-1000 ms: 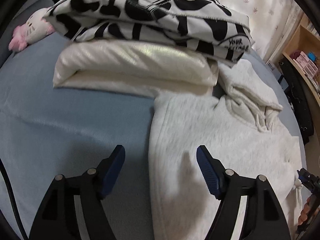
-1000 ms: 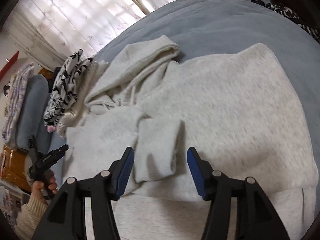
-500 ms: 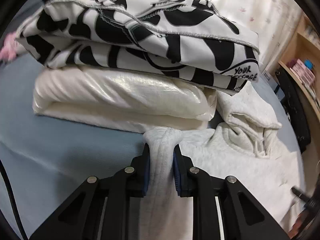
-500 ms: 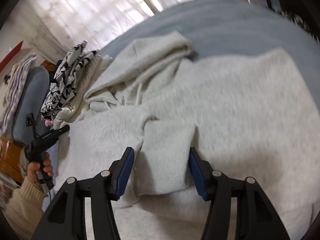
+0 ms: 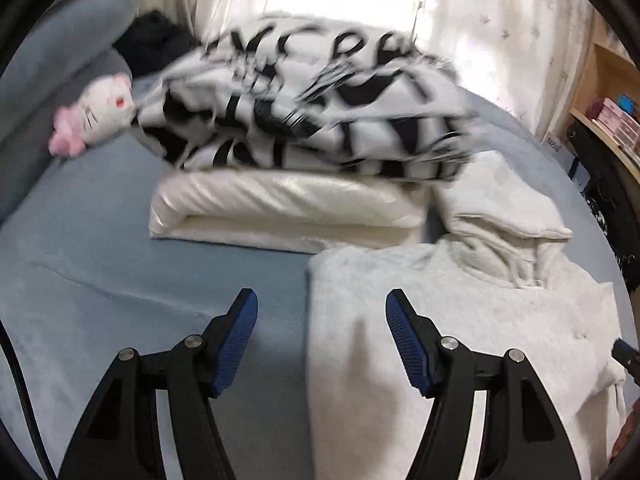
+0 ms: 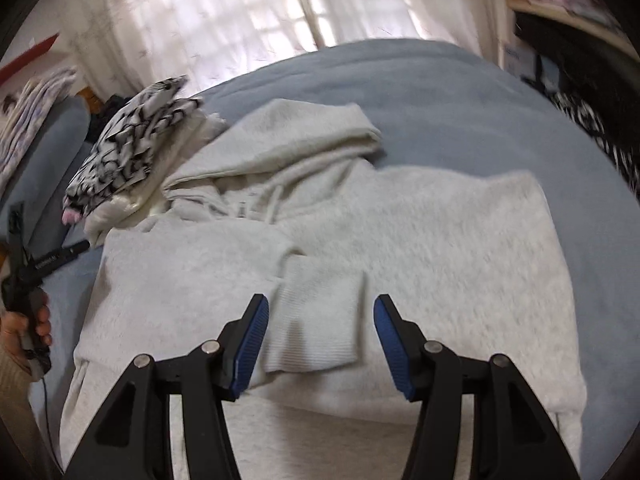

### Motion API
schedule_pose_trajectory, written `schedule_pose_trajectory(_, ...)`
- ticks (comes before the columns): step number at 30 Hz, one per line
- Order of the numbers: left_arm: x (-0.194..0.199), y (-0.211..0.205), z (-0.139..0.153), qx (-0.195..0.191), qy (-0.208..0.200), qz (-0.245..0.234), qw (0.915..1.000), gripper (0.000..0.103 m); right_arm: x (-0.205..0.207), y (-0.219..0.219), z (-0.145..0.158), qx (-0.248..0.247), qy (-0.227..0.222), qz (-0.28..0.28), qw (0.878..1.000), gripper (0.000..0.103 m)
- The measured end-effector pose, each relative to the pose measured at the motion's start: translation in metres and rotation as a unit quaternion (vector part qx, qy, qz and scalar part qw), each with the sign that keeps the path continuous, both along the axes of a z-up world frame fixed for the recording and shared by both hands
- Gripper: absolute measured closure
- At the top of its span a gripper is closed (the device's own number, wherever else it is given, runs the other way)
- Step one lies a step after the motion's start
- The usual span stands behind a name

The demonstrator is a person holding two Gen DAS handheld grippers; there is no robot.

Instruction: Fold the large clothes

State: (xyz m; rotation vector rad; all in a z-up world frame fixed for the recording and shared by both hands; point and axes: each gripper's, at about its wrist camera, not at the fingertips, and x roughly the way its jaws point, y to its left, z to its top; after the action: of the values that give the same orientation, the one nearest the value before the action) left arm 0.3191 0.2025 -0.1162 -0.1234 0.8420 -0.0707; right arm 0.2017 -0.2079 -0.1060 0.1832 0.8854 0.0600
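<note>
A light grey hoodie (image 6: pixel 420 240) lies flat on the blue bed, sleeves folded in, hood (image 6: pixel 296 140) at the far end. Its ribbed sleeve cuff (image 6: pixel 316 324) lies between the fingers of my right gripper (image 6: pixel 320 340), which is open and empty just above it. In the left wrist view the hoodie's left edge (image 5: pixel 400 320) lies between the fingers of my left gripper (image 5: pixel 320 340), which is open and empty, over the edge and the bare sheet.
A stack of folded clothes, a black-and-white garment (image 5: pixel 320 116) on a cream one (image 5: pixel 288 208), sits beside the hood. A white and pink plush toy (image 5: pixel 96 116) lies by grey pillows (image 5: pixel 60 48). A shelf (image 5: pixel 608 120) stands right of the bed (image 6: pixel 460 100).
My left gripper was shut on the hoodie's edge half a second ago; it has let go, opened and pulled back. My right gripper stayed open over the cuff.
</note>
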Motion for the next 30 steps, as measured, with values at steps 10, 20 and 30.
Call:
schedule_pose_trajectory(10,-0.053,-0.100,-0.039,0.003,0.051,0.031,0.9982,0.058,0.036,0.075,-0.005,0.017,-0.007,0.043,0.999,0.057)
schedule_pose_trajectory(20,-0.076,-0.064,-0.080,-0.022,0.020,0.064,0.9975,0.058,0.024,0.037,-0.047,0.014,0.040,0.035,0.998,0.101)
schedule_pose_trajectory(30,-0.079,-0.064,-0.087,-0.031,0.011,0.061,0.9976,0.058,0.012,0.034,-0.050,0.035,0.041,0.017,0.998,0.098)
